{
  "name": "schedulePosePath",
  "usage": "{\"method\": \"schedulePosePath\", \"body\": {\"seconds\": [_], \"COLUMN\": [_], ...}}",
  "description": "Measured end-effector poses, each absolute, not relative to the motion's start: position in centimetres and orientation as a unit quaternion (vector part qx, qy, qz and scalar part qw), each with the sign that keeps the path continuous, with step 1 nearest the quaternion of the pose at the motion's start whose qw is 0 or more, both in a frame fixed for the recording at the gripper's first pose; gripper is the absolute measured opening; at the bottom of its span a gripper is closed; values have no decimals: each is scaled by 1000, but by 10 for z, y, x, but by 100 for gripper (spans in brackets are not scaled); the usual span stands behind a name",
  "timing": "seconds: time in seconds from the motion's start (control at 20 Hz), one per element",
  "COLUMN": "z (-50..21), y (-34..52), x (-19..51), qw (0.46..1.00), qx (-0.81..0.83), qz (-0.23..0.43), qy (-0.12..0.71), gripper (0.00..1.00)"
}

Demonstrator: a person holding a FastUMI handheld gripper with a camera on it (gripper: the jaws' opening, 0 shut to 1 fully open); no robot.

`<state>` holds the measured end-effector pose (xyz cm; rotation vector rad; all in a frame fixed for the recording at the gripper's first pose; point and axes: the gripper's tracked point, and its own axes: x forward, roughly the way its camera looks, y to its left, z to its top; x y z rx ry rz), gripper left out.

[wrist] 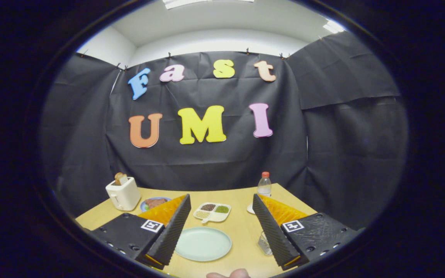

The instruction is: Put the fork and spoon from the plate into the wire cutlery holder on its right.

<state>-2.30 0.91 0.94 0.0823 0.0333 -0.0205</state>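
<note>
Wooden table, green plate, toaster, divided dish, bottle, glass

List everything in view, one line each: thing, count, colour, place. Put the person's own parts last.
table: one, light wood, under everything, in front of the black cloth wall.
plate: one, pale green, bare on top, between the fingers, nearer the left one.
sectioned dish: one, white, holding dark, green and pale grains, beyond the plate.
toaster: one, cream, a slice of toast in its slot, far left of the table.
small plate: one, blue rim, brown food on it, beside the toaster.
bottle: one, clear with a red cap, at the far edge beyond the right finger.
wire cutlery holder: one, silvery, beside the right finger, partly hidden.
hand-held gripper: one, black fingers with orange sides, open, nothing between them.
fingertip: one, just behind the gripper.
</note>
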Motion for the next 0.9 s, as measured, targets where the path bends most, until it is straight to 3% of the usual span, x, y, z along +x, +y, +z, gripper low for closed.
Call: {"method": "schedulePosePath", "body": {"seconds": [0.9], "z": [0], "y": [15], "x": [-14], "qw": [998], "qx": [44], "qz": [-12], "qy": [34], "gripper": [95]}}
